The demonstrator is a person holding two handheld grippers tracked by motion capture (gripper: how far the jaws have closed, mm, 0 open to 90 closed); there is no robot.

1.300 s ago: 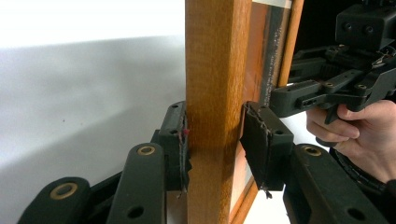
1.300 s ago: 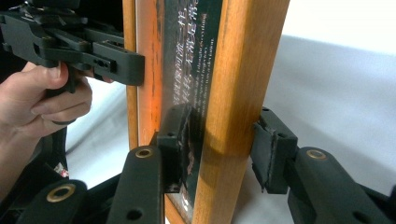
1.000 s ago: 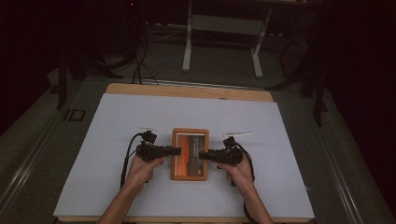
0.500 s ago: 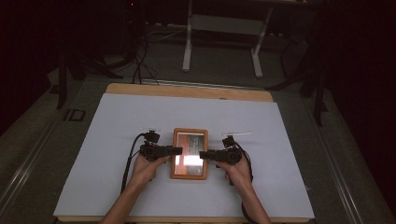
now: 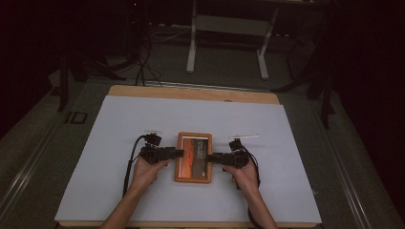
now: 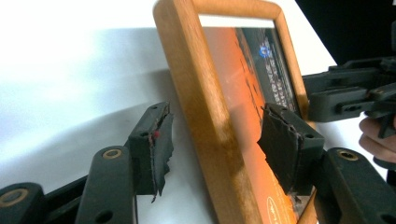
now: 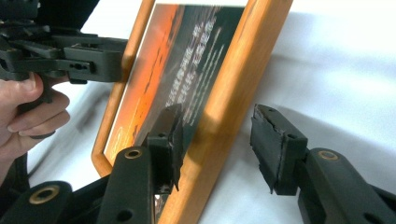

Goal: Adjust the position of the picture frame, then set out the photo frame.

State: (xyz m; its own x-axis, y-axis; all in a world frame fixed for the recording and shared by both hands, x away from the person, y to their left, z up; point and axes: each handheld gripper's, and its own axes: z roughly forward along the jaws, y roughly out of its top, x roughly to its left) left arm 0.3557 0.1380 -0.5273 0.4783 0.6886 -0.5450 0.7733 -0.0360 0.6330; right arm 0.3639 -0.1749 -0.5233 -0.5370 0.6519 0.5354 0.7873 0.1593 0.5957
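Observation:
A wooden picture frame (image 5: 193,180) with an orange and dark print lies flat in the middle of the white table cover (image 5: 286,143). My left gripper (image 5: 179,153) straddles its left rail (image 6: 196,93) and my right gripper (image 5: 210,156) its right rail (image 7: 233,79). Both pairs of jaws have just been opening. In the left gripper view one pad (image 6: 156,135) stands off the wood and the other hangs over the glass. In the right gripper view the outer pad (image 7: 275,149) is apart from the rail. Each gripper view also shows the opposite gripper (image 6: 345,93) (image 7: 79,58) across the frame.
The white cover has bare room on every side of the frame. A wooden table edge (image 5: 191,93) shows at the far side. Beyond it on the dark floor stand a metal stand (image 5: 227,43) and loose cables (image 5: 143,67).
Half a second ago a bright glare lay on the glass; it is gone and the print shows orange. Frame and hands sit almost where they were.

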